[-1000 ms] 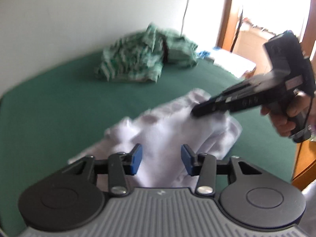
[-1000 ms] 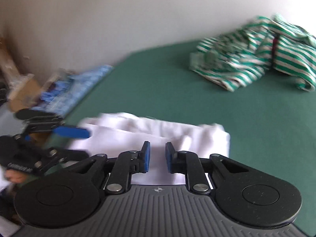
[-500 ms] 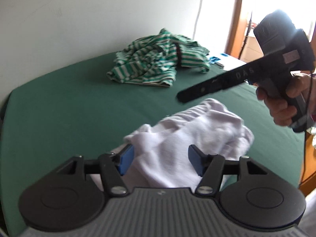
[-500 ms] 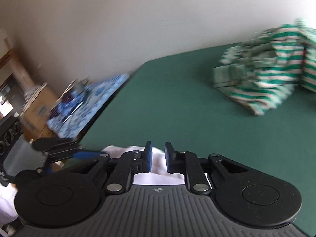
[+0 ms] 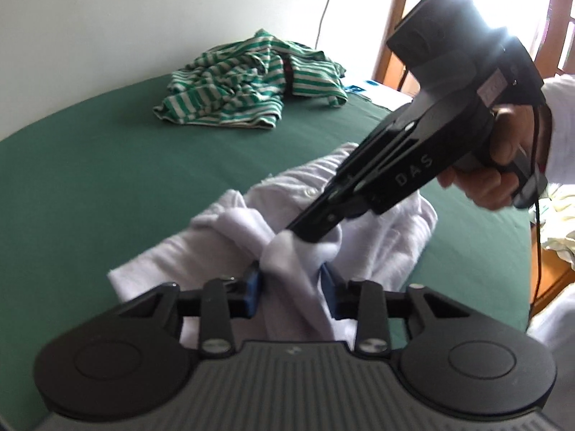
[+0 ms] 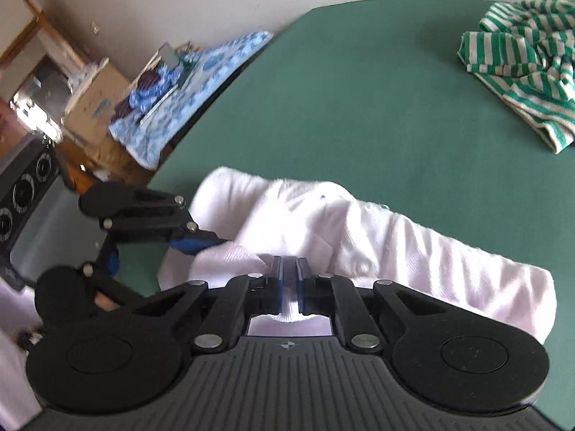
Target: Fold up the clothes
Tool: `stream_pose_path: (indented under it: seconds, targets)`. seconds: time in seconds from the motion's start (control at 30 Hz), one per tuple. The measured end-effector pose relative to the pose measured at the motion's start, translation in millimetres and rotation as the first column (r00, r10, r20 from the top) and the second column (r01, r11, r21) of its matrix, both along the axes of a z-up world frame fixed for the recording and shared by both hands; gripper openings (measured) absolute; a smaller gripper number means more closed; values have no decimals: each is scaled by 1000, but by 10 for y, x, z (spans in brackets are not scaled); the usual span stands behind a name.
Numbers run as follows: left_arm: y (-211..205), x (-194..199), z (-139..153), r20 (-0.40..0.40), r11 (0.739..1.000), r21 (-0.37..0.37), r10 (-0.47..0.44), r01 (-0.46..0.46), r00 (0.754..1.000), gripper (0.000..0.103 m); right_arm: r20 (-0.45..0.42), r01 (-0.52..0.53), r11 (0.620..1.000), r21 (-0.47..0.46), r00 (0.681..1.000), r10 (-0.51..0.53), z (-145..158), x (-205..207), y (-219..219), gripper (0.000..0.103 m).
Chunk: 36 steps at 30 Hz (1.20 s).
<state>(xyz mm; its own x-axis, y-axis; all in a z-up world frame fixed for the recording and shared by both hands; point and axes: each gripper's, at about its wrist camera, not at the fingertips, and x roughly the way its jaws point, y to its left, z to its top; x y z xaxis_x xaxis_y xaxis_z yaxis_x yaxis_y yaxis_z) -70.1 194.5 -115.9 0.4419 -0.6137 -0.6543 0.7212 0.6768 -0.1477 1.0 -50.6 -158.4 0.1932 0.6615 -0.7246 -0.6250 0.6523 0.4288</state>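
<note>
A crumpled white garment [image 5: 391, 240] [image 6: 413, 251] lies on the green table [image 5: 107, 179] [image 6: 359, 107] near its front edge. My right gripper [image 6: 287, 278] [image 5: 287, 235], held by a hand [image 5: 496, 165], is shut on a bunched fold of it and holds that fold up. The fold hangs between the blue pads of my left gripper [image 5: 290, 280], whose jaws stand apart around it; from the right wrist, one of its blue fingers [image 6: 196, 242] touches the cloth's left side. A green-and-white striped garment [image 5: 244, 86] [image 6: 521, 79] lies in a heap at the far side.
Left of the table sit a blue patterned cloth [image 6: 201, 72], a cardboard box [image 6: 97, 107] and a dark appliance with dials [image 6: 25, 186]. A wooden door frame [image 5: 399, 18] and pale fabric [image 5: 560, 222] are beyond the table's right edge.
The right gripper came down, closed on a fold of the white garment and lifted it between the left gripper's fingers. The left jaws have narrowed around that fold.
</note>
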Motion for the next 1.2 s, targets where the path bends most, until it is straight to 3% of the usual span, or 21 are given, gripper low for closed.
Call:
stream_pose_path:
  seconds: [0.1, 0.17, 0.3, 0.4, 0.5, 0.7, 0.87, 0.97, 1.07, 1.13, 1.2]
  targets:
    - [11, 11, -12, 3, 1000, -4, -7, 7, 1000, 31, 52, 77, 996, 50, 995, -80, 182, 62, -71, 22]
    - [18, 19, -20, 4, 1000, -7, -12, 12, 1000, 32, 83, 97, 992, 85, 991, -104, 314, 126, -24, 25]
    - [32, 34, -37, 8, 1000, -13, -22, 22, 1000, 33, 109, 71, 996, -55, 992, -64, 340, 224, 455, 29]
    - [43, 45, -49, 11, 999, -17, -30, 30, 1000, 33, 106, 36, 987, -155, 994, -20, 234, 247, 725, 29]
    - [53, 56, -61, 13, 999, -21, -37, 37, 999, 33, 124, 51, 979, -195, 992, -27, 261, 241, 724, 17]
    - [92, 35, -99, 26, 998, -36, -50, 51, 998, 33, 155, 95, 960, -263, 986, -55, 310, 227, 691, 8]
    - [124, 20, -115, 31, 997, -38, -62, 64, 998, 33, 64, 269, 944, -193, 963, -261, 264, 166, 301, 2]
    - [124, 20, -117, 32, 997, -35, -69, 70, 997, 33, -28, 385, 913, -133, 920, -392, 160, 120, 78, 1]
    - [124, 19, -119, 33, 997, -31, -76, 77, 997, 33, -63, 472, 878, -84, 877, -477, 103, 61, 4, 0]
    - [125, 19, -116, 37, 996, -26, -81, 81, 996, 33, -46, 481, 876, -26, 875, -482, 203, 38, -69, 0]
    - [124, 11, -107, 45, 996, -17, -85, 86, 995, 32, 16, 445, 895, -11, 895, -445, 318, 65, -27, 2]
